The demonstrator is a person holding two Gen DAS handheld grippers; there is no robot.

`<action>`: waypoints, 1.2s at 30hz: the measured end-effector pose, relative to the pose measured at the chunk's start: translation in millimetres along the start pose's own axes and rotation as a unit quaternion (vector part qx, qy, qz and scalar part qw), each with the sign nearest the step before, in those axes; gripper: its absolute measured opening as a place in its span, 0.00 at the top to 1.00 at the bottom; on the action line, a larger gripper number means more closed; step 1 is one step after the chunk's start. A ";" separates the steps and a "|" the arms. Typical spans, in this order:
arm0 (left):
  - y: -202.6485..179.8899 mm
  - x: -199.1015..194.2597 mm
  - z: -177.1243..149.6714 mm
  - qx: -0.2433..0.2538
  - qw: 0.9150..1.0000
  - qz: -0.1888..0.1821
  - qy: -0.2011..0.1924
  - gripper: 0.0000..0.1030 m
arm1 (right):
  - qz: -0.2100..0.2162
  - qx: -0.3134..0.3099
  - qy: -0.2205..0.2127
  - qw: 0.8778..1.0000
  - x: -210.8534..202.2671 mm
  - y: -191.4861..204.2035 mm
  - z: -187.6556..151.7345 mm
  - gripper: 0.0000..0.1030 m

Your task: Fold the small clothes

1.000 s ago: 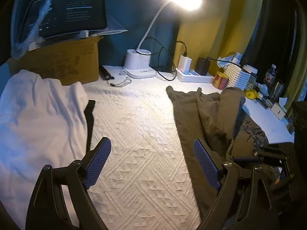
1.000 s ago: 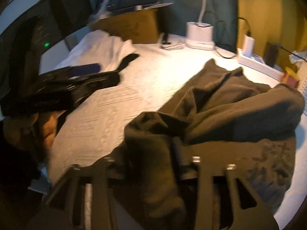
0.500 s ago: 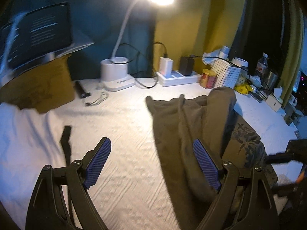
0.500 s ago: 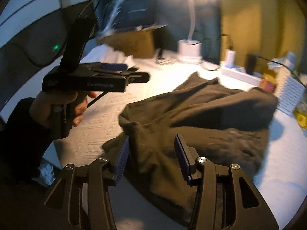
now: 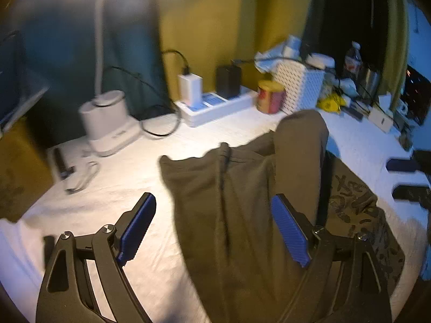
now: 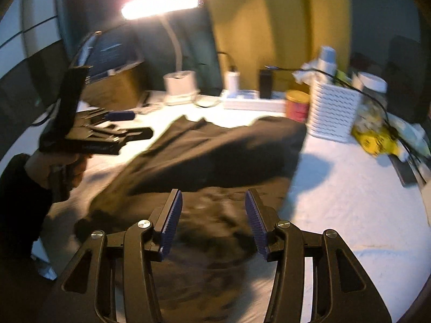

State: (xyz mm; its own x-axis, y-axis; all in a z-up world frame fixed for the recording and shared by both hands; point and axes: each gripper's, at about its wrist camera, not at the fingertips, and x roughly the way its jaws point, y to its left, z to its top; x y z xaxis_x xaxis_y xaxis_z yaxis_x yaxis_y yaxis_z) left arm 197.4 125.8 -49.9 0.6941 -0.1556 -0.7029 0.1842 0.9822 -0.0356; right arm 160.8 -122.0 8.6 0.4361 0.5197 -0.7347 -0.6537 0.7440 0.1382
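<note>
Moved: both grippers have swung rightward across the brown garment (image 5: 242,202).
Left gripper (image 5: 212,226): spread, empty.
Right gripper (image 6: 212,220): spread, empty.
Tip: pinch one corner each.

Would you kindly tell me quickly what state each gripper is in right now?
Left gripper: open, nothing held, over the near part of the brown garment.
Right gripper: open, fingers clear of the garment below, holding nothing.

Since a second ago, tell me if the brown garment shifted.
Cannot tell: both cameras swung. The brown garment still lies before the power strip and white basket.
</note>
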 end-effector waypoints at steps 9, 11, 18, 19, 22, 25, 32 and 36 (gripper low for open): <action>-3.9 51.6 9.8 0.012 0.997 -0.052 0.053 0.61 | -0.038 0.029 0.018 0.999 33.7 -54.0 8.4 0.50; -7.5 56.0 11.5 0.022 0.996 -0.070 0.056 0.84 | -0.039 0.033 0.020 0.998 40.1 -62.4 11.3 0.50; 1.5 41.5 15.9 0.012 0.998 -0.063 0.023 0.96 | -0.036 0.055 0.021 0.998 64.8 -85.8 24.2 0.50; 5.4 33.5 17.4 0.006 0.999 -0.053 0.012 0.96 | -0.034 0.057 0.020 0.998 66.9 -87.6 26.0 0.50; 17.2 17.2 21.9 -0.011 0.999 -0.030 -0.013 0.96 | -0.032 0.060 0.017 0.998 76.5 -94.4 34.4 0.50; 27.7 5.8 24.3 -0.024 0.999 -0.012 -0.030 0.96 | -0.012 0.072 0.015 0.997 90.2 -104.3 40.6 0.50; 38.2 15.7 18.5 -0.038 0.999 0.001 -0.022 0.96 | 0.070 0.169 0.046 0.982 137.8 -142.6 43.9 0.50; 40.0 14.7 16.9 -0.045 0.999 0.002 -0.026 0.96 | 0.095 0.191 0.027 0.977 142.9 -153.2 54.8 0.81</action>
State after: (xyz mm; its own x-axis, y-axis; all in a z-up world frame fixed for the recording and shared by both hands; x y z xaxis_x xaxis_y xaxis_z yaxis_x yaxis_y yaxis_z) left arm 226.8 161.0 -49.7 0.7304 -0.1541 -0.6654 0.1189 0.9880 -0.0984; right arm 357.2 -138.7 -81.2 0.2896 0.6483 -0.7042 -0.4360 0.7443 0.5059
